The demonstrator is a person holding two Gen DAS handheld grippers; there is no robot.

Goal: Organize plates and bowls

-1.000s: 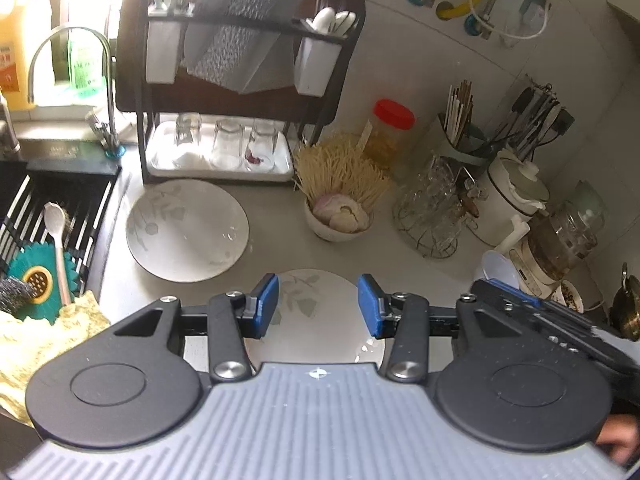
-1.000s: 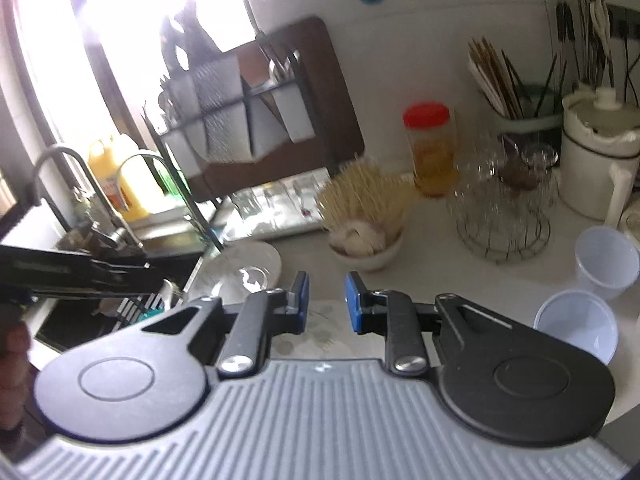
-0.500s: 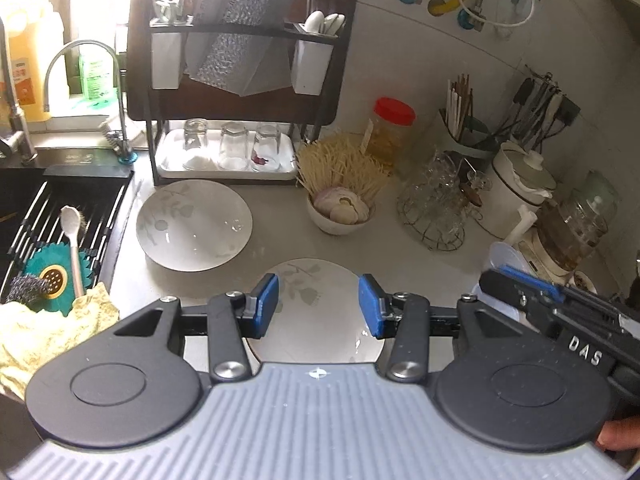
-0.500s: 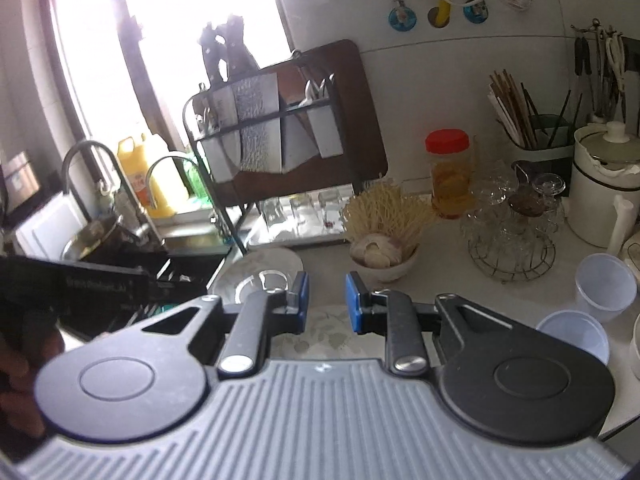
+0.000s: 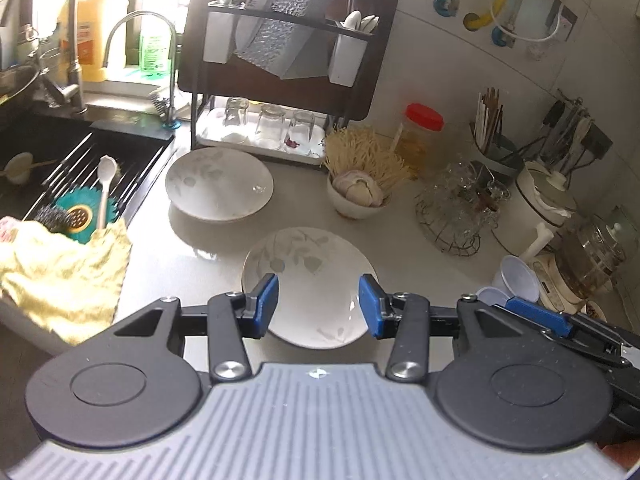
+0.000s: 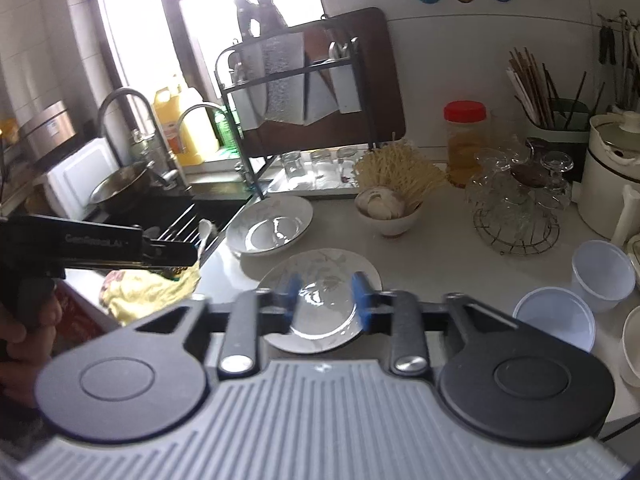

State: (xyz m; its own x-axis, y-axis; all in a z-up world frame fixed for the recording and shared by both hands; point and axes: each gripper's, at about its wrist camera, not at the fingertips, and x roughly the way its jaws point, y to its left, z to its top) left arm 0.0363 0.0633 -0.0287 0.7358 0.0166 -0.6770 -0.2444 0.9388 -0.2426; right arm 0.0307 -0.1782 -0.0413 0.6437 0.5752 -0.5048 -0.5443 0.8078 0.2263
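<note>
A white plate with a leaf pattern [image 5: 308,276] [image 6: 320,280] lies flat on the pale counter. Behind it to the left stands a wide shallow bowl of the same pattern [image 5: 219,189] [image 6: 269,224], near the sink's edge. My left gripper [image 5: 318,306] hovers above the plate's near half, open, nothing between its blue pads. My right gripper [image 6: 325,300] also hangs over that plate; its jaws are opening and hold nothing. The right gripper's blue tip [image 5: 536,314] shows at the left view's right edge. A dark two-tier dish rack [image 5: 284,60] [image 6: 312,92] stands at the back.
A black sink [image 5: 60,160] with a drain rack, spoon and yellow cloth [image 5: 64,276] lies left. A small bowl with garlic and noodles [image 5: 360,196], a wire basket of glasses [image 5: 456,216], a red-lidded jar [image 6: 466,140], plastic cups [image 6: 554,316] and a white pot crowd the right.
Both grippers pulled back from the rack, so the plate and bowl now show farther ahead. The right jaws have spread wider apart. The left jaws kept their width.
</note>
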